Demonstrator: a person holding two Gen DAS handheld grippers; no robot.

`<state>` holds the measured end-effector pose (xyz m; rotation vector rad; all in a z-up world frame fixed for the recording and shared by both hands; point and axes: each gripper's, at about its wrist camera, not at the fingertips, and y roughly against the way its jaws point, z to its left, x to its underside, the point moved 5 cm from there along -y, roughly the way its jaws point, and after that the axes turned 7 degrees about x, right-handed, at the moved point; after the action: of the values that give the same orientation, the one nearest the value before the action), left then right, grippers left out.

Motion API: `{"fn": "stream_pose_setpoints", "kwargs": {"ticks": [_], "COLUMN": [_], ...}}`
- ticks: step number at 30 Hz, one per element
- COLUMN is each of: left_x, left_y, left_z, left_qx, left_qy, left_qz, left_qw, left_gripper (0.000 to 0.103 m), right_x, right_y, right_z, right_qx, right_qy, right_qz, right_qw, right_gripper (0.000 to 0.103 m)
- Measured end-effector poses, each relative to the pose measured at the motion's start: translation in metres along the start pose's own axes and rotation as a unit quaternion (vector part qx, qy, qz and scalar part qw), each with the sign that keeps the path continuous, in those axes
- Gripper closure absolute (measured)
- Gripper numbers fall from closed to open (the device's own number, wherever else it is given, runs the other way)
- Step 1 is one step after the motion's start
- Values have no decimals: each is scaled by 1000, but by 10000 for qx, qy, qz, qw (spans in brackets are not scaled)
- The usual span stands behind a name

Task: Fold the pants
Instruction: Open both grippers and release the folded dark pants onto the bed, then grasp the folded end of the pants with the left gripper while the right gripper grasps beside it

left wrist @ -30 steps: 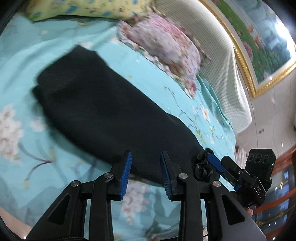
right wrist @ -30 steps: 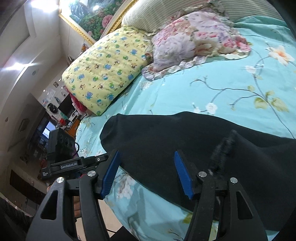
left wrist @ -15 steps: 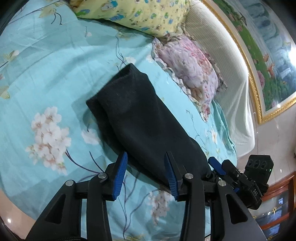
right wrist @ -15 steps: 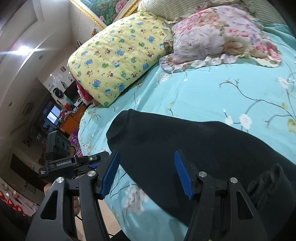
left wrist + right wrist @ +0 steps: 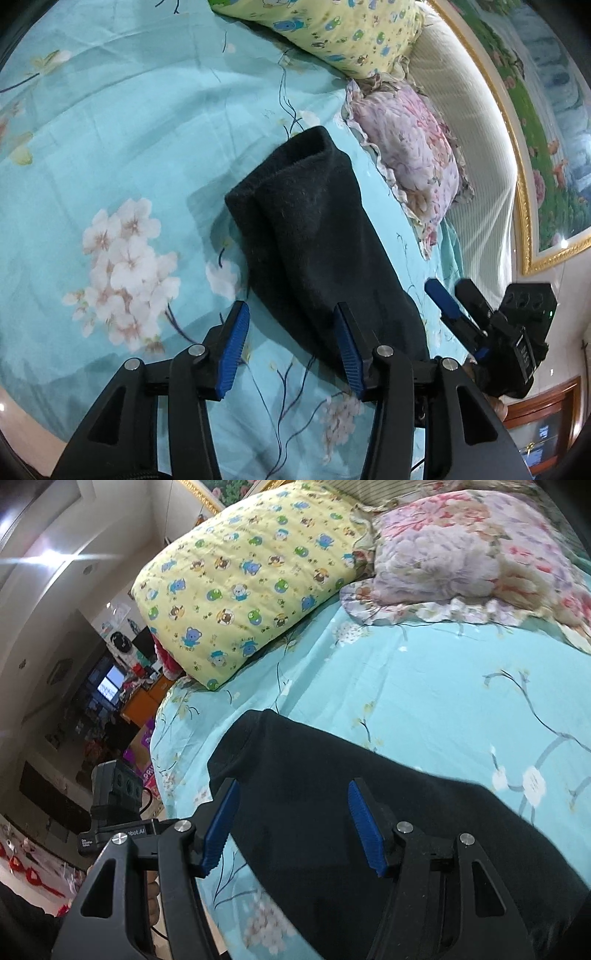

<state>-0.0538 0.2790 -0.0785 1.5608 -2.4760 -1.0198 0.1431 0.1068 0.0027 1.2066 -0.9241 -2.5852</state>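
The black pants (image 5: pixel 314 236) lie folded into a long narrow bundle on the turquoise floral bedsheet (image 5: pixel 110 129). They also show in the right wrist view (image 5: pixel 332 812), running from the middle to the lower right. My left gripper (image 5: pixel 291 354) is open and empty, raised above the near end of the bundle. My right gripper (image 5: pixel 291 827) is open and empty, raised above the pants near their folded end. The right gripper also shows at the right edge of the left wrist view (image 5: pixel 458 306).
A yellow cartoon-print pillow (image 5: pixel 251 576) and a pink floral pillow (image 5: pixel 472 550) lie at the head of the bed. A cream headboard (image 5: pixel 480 140) stands behind them. The bed edge (image 5: pixel 162 746) drops to a cluttered room on the left.
Both grippers have lifted and pulled back from the pants, so more of the bed shows. The pants lie still. The jaws of both have stayed open.
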Motion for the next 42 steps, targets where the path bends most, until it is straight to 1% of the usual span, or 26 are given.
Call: {"fn": "stream_pose_setpoints", "kwargs": {"ticks": [4,8,10,12,16,19,20,21,22,24,26,27,28,29,31,33,35,38,42], "left_x": [-11,-18,-20,-22,-25,-25,-26,-26,-26,-26,-26,-27,-27,-27,-26,-26,-25,-25,-25], "left_y": [-8,-14,-17,-18,-21,-23,-24,-24,-25,-27,-27,-28,-28,-29,-29,-28,-24,-16,-5], "left_z": [5,5,5,7,9,8,8,8,8,8,9,9,8,8,5,2,-7,-24,-52], "left_qx": [49,36,41,61,98,13,-42,-80,-137,-196,-216,-232,-258,-294,-376,-384,-367,-316,-119], "left_qy": [159,199,194,218,255,184,145,118,80,17,3,-6,-24,-44,-130,-195,-297,-499,-746], "left_qz": [-39,-54,-68,-83,-132,-162,-167,-172,-178,-184,-195,-201,-204,-207,-207,-212,-261,-367,-479], "left_qw": [9999,9998,9998,9997,9995,9997,9997,9998,9997,9996,9996,9995,9995,9993,9990,9988,9985,9976,9960], "left_gripper": [55,55,55,55,56,58,60,63,65,69,71,71,71,74,78,85,88,89,90], "right_x": [-16,-31,-38,-42,-51,-52,-53,-53,-53,-50,-48,-47,-46,-47,-46,-46,-45,-48,-59], "right_y": [-23,-51,-70,-84,-113,-130,-138,-144,-147,-154,-155,-155,-155,-154,-151,-146,-138,-123,-87], "right_z": [6,15,21,24,33,42,44,45,46,51,55,55,55,55,54,55,57,57,54], "right_qx": [-43,-88,-99,-76,-169,-169,-81,-18,-21,-191,-207,-205,-219,-226,-211,-245,-270,-310,-425], "right_qy": [289,727,1050,1263,1582,1857,1965,2013,2025,2033,2087,2095,2089,2081,2082,2070,2055,1939,1652], "right_qz": [187,520,742,908,1229,1377,1408,1460,1506,1652,1661,1667,1677,1683,1671,1619,1539,1366,962], "right_qw": [9994,9960,9917,9878,9796,9728,9703,9686,9676,9649,9636,9633,9632,9633,9635,9645,9661,9710,9806], "right_gripper": [41,41,41,41,41,41,41,42,48,54,57,60,66,69,78,83,84,85,86]}}
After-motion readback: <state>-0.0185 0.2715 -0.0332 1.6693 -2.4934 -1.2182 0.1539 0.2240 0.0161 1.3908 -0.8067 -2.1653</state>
